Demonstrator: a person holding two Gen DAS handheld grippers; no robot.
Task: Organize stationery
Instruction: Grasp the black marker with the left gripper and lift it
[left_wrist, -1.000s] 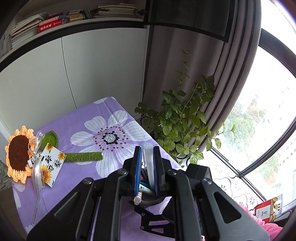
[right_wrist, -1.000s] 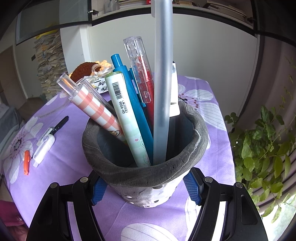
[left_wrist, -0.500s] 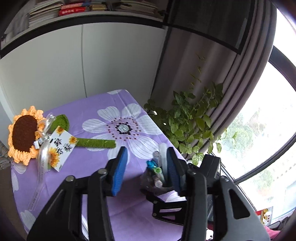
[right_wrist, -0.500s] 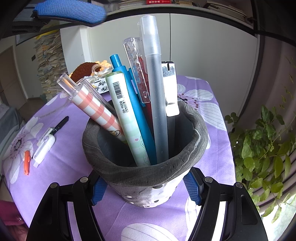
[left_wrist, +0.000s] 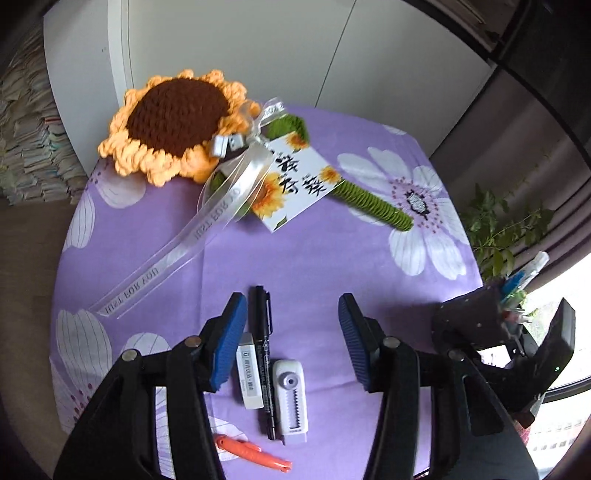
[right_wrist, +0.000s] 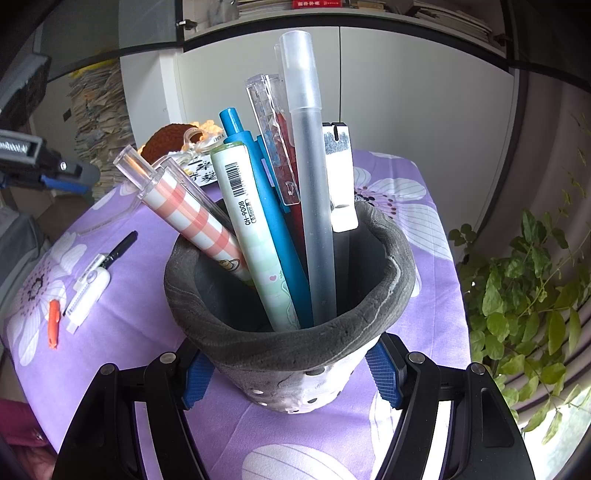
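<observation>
Right gripper (right_wrist: 291, 380): jaws clenched on the grey pen pot (right_wrist: 295, 347), which stands upright on the purple-clothed bench (right_wrist: 129, 325) and holds a frosted pen (right_wrist: 314, 206), a teal pen (right_wrist: 266, 206), a barcode pen (right_wrist: 255, 236), a checked pen (right_wrist: 188, 214) and a clear-capped red pen (right_wrist: 275, 136), all tips down, fanned leftward. Left gripper (left_wrist: 291, 339): jaws released, nothing gripped, above a black marker (left_wrist: 264, 354) lying lengthwise between them, cap pointing away, flanked by an eraser (left_wrist: 249, 373) and correction tape (left_wrist: 293, 397). Orange pen (left_wrist: 251, 452) lies crosswise nearer the camera; crochet sunflower (left_wrist: 173, 125) beyond.
</observation>
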